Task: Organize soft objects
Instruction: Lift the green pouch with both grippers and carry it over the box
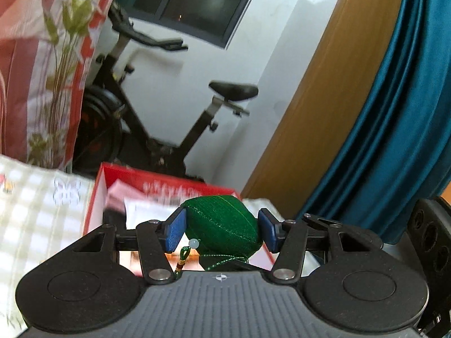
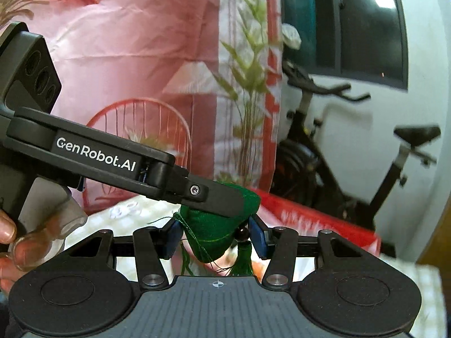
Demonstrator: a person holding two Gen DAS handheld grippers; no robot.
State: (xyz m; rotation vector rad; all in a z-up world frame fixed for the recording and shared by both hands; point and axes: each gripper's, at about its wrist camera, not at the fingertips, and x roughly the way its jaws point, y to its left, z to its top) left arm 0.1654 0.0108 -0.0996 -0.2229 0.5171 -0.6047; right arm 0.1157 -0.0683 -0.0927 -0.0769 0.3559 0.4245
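A green stuffed fabric sachet (image 1: 224, 222) with a pale bead (image 1: 194, 243) and green cords sits between the blue pads of my left gripper (image 1: 222, 229), which is shut on it above a red box (image 1: 157, 186). In the right wrist view the same green sachet (image 2: 214, 238) lies between the pads of my right gripper (image 2: 215, 236), which is also shut on it. The left gripper's black finger (image 2: 220, 197) crosses over the sachet's top there. A green tassel (image 2: 242, 262) with a dark bead hangs below.
A checked cloth (image 1: 33, 197) covers the surface at the left. A pink and red floral bag (image 2: 135, 56) stands behind. An exercise bike (image 1: 157, 112) stands by the white wall. A blue curtain (image 1: 394, 112) and a wooden panel (image 1: 315, 98) are at the right.
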